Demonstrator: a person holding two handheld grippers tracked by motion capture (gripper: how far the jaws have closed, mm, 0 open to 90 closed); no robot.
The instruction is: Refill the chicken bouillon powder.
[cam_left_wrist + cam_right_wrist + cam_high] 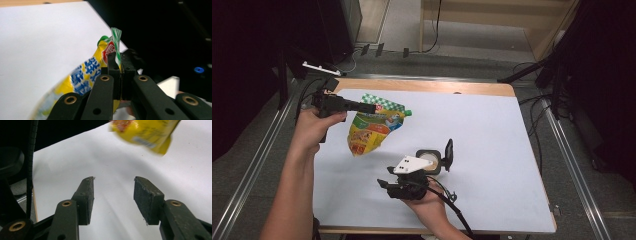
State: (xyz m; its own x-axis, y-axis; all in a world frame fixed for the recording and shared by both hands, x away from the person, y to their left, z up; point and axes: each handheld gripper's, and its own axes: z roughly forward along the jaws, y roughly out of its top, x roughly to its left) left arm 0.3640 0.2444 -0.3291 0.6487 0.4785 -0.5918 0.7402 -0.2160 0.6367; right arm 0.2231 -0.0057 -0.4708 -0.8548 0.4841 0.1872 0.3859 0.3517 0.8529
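A yellow spouted pouch (373, 131) with blue lettering, a green-and-white checked top seam and a green cap (408, 112) hangs slantwise over the white sheet (492, 140). My left gripper (371, 107) is shut on that seam, and in the left gripper view the pads (114, 65) pinch the seam (116, 37) with the pouch (82, 75) drooping to the left. My right gripper (386, 176) is held low near the table's front edge and aims towards the pouch. Its jaws (113, 180) stand open over bare sheet, with the pouch's lower end (147, 132) farther off.
The white sheet covers most of a wooden table (422, 86) flanked by metal rails (572, 165). A small black case (434, 160) with a pale inside and a raised lid sits just behind my right hand. Cables and stand legs lie on the floor beyond.
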